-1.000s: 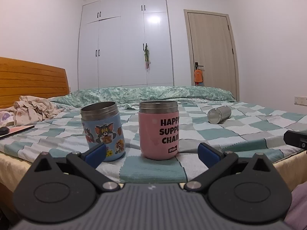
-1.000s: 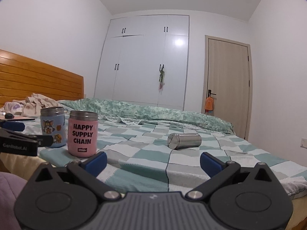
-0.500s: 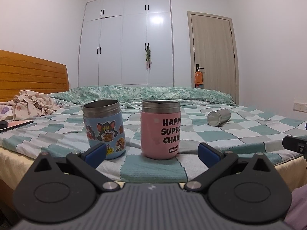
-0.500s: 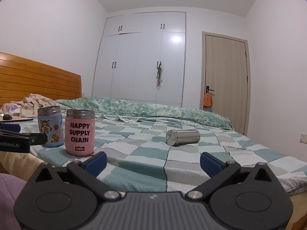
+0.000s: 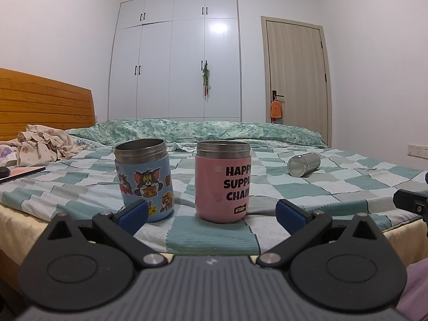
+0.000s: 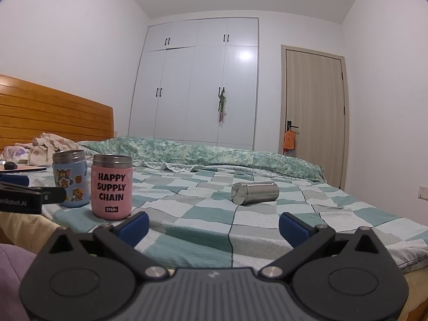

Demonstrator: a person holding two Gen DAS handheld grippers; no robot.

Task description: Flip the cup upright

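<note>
A silver steel cup (image 6: 255, 193) lies on its side on the checked bedspread, right of middle; it also shows in the left wrist view (image 5: 304, 164) at the far right. A pink cup (image 5: 222, 180) reading "HAPPY SUPPLY CHAIN" and a blue cartoon cup (image 5: 144, 179) stand upright near the bed's front edge; both also show in the right wrist view, pink cup (image 6: 111, 187), blue cup (image 6: 70, 178). My left gripper (image 5: 211, 211) is open and empty, just before the two upright cups. My right gripper (image 6: 213, 226) is open and empty, well short of the silver cup.
The bed's front edge (image 5: 214, 248) runs just ahead of both grippers. A rumpled green quilt (image 6: 203, 152) lies at the back. Crumpled clothes (image 5: 42, 141), a flat board (image 5: 21, 172) and the wooden headboard (image 5: 45, 101) are on the left.
Both grippers have tilted slightly, so the bed and cups sit lower and a little larger in view. Nothing on the bed has moved. Both grippers stay open.
</note>
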